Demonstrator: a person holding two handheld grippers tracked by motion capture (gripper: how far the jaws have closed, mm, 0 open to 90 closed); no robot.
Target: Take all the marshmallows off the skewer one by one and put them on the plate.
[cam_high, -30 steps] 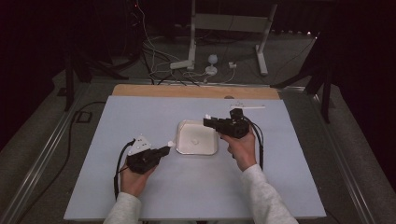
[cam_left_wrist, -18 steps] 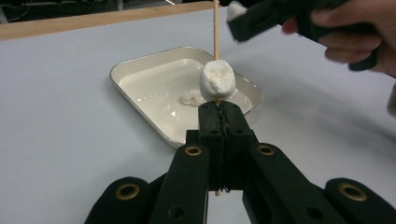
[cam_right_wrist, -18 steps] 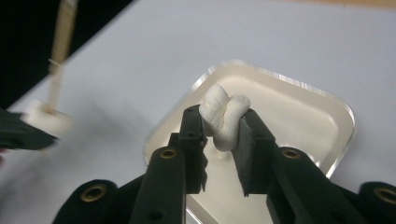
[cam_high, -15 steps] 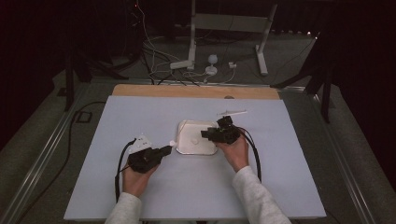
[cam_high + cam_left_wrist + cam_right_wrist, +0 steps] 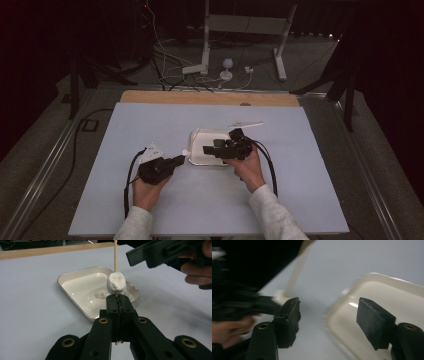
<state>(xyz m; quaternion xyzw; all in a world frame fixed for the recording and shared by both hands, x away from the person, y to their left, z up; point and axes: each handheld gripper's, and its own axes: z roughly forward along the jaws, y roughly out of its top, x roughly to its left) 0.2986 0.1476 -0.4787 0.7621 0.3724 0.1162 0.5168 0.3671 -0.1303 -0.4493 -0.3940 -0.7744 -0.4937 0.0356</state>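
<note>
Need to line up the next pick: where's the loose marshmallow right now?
In the left gripper view, the loose marshmallow lies inside the white tray, just left of and beyond the skewered marshmallow held by the left gripper.

Under both the left tongs (image 5: pixel 182 159) and the right tongs (image 5: pixel 206 149) lay the pale blue table sheet (image 5: pixel 210 210), running well past them on every side. Beyond the tongs, along the far edge, sat a wooden strip (image 5: pixel 200 97) with 1 small dark mark (image 5: pixel 245 104). Farther off on the floor stood a white stand (image 5: pixel 206 35), a tangle of cables (image 5: pixel 165 55) and a small round white fitting (image 5: pixel 227 64). Out left of the left tongs, off the table, ran a metal rail (image 5: pixel 45 165), with a black floor plate (image 5: pixel 90 125) nearby.
</note>
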